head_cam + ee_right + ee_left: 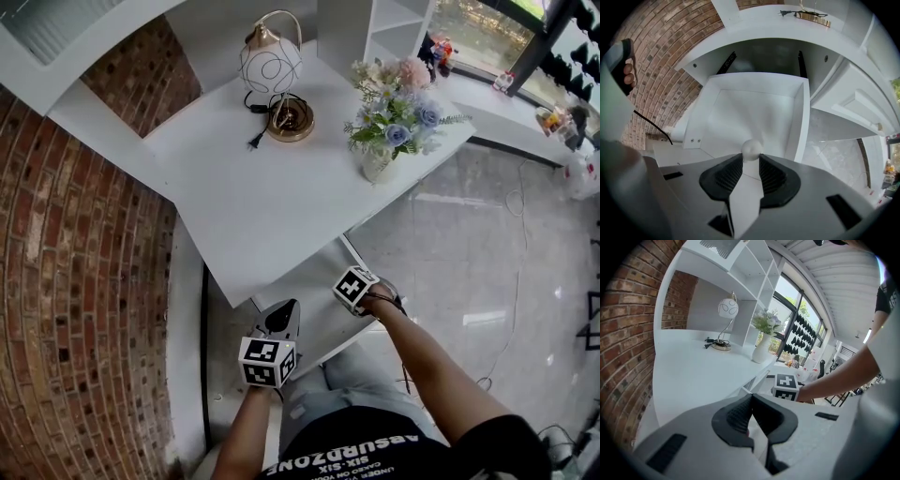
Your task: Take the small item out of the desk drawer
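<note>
In the right gripper view a small white ball (751,150) sits between the tips of my right gripper (751,161), which is shut on it. The ball hangs above the open white desk drawer (754,115), whose floor shows bare. In the head view the drawer (321,328) juts out from under the white desk (253,206), and my right gripper (356,291) points steeply down over it; its jaws are hidden under its marker cube. To the left, my left gripper (280,319) is beside the drawer. Its jaws (751,401) meet at the tips with nothing between them.
A globe lamp (272,70) with its plug and a vase of flowers (394,122) stand on the desk. A brick wall (75,281) runs along the left, and white shelves stand behind. A black cable (654,126) hangs by the wall left of the drawer.
</note>
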The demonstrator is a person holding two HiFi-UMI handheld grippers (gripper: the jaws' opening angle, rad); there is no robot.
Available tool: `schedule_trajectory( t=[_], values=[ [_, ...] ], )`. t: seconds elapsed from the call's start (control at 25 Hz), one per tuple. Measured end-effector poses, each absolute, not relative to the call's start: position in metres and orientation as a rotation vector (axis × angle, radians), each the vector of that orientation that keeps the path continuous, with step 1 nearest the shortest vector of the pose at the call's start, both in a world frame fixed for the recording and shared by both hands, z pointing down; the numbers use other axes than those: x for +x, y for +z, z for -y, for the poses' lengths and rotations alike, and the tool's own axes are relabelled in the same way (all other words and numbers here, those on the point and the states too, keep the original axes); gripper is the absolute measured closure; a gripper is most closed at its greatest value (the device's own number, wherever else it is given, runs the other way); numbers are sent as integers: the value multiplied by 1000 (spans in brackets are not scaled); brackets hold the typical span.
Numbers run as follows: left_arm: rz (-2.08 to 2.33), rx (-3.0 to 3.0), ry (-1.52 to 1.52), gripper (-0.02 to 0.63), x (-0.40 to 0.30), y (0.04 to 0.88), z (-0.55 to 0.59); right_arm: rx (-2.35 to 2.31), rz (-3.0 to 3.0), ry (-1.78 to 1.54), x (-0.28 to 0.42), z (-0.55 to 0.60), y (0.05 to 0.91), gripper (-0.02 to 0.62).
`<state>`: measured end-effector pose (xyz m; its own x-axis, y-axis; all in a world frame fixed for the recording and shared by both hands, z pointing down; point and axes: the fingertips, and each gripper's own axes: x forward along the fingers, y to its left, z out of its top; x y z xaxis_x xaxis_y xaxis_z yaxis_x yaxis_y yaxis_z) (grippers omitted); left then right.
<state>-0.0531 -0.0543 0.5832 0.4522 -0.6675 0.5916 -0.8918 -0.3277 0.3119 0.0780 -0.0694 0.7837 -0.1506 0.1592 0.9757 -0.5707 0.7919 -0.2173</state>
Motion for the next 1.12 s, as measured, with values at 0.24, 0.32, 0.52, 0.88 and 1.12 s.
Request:
schedule_trajectory(
  t=[0.24, 0.32, 0.52, 0.88, 1.12],
  values=[
    [1294, 2105, 488, 601, -53, 581, 50, 360, 1650, 670, 76, 72, 767, 492],
    [1295, 2109, 490, 600, -54, 579, 49, 367, 1674, 669, 74, 73, 762, 492],
    [1298, 2116, 494, 601, -54, 575, 47, 378, 1710, 662, 71, 72, 748, 492],
    [1303, 2131, 499, 600, -55, 569, 47, 431, 1714, 636, 83, 74, 722, 495],
    [1303, 2136, 500, 601, -56, 567, 47, 424, 1865, 676, 59, 72, 692, 495]
  ],
)
